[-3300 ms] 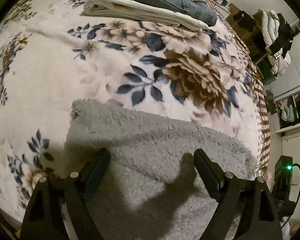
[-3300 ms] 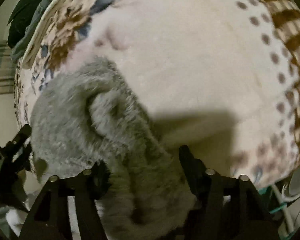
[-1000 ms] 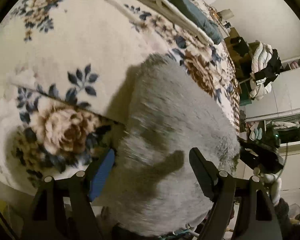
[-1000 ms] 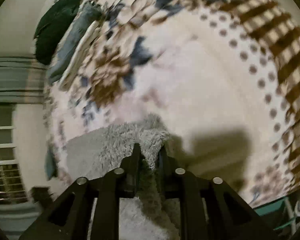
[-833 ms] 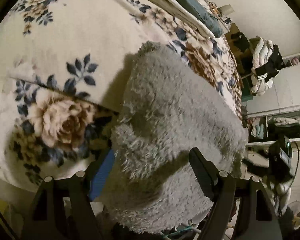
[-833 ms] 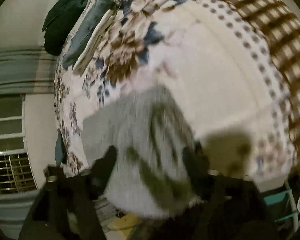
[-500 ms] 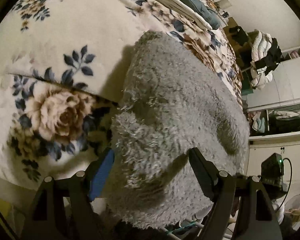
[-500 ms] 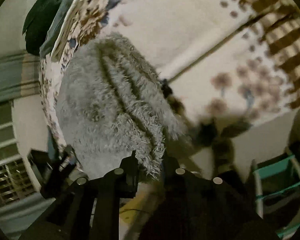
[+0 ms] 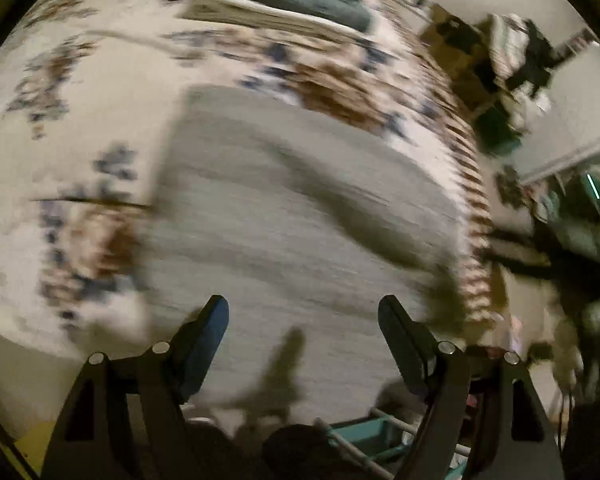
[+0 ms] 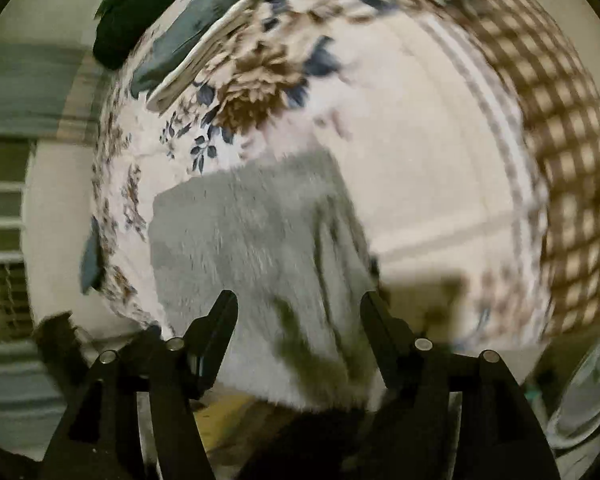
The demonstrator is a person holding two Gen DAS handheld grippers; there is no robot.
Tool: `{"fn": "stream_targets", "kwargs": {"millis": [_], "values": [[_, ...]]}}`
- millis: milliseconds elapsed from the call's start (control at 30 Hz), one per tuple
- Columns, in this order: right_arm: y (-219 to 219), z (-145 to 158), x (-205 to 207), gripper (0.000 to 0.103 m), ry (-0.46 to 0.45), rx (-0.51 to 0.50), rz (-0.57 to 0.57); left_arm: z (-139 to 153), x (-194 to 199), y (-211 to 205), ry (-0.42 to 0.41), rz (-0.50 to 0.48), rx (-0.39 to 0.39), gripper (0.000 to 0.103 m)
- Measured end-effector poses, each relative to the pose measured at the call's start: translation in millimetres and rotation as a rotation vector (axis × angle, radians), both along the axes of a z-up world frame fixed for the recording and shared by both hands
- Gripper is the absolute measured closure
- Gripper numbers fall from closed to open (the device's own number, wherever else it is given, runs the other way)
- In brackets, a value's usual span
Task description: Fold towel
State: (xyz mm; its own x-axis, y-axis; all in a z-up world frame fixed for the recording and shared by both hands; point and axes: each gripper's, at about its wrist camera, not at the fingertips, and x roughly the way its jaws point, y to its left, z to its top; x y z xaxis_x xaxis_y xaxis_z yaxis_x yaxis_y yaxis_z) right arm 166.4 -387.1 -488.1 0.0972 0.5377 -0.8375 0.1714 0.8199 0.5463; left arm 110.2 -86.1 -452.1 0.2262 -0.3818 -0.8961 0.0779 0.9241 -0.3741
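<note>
A fluffy grey towel (image 9: 284, 216) lies on the flowered bedspread (image 9: 80, 100), reaching to the bed's near edge. The left wrist view is blurred by motion. My left gripper (image 9: 304, 316) is open above the towel's near part, with nothing between its fingers. In the right wrist view the same grey towel (image 10: 252, 248) lies as a rough rectangle, with a raised fold along its right side. My right gripper (image 10: 298, 308) is open too, its fingers standing apart over the towel's near end and gripping nothing.
A stack of folded cloths (image 9: 284, 4), teal over cream, sits at the far end of the bed, and shows as folded cloths (image 10: 188, 52) in the right wrist view. Shelves with clothes (image 9: 524, 56) stand to the right. A teal frame (image 9: 364, 436) is below the bed edge.
My right gripper was shut on the towel's edge half a second ago and is now open, and the towel lies flatter. Both cameras are swinging; the left gripper stays open.
</note>
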Motion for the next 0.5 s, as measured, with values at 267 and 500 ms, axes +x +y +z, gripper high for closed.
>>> {"fn": "stream_targets", "kwargs": {"millis": [267, 500], "values": [[40, -44, 83, 0.075, 0.07, -0.066, 0.28, -59, -15, -109, 0.088, -0.126, -0.088, 0.027], [31, -39, 100, 0.087, 0.014, -0.204, 0.249, -103, -10, -100, 0.189, -0.069, -0.124, 0.027]]}}
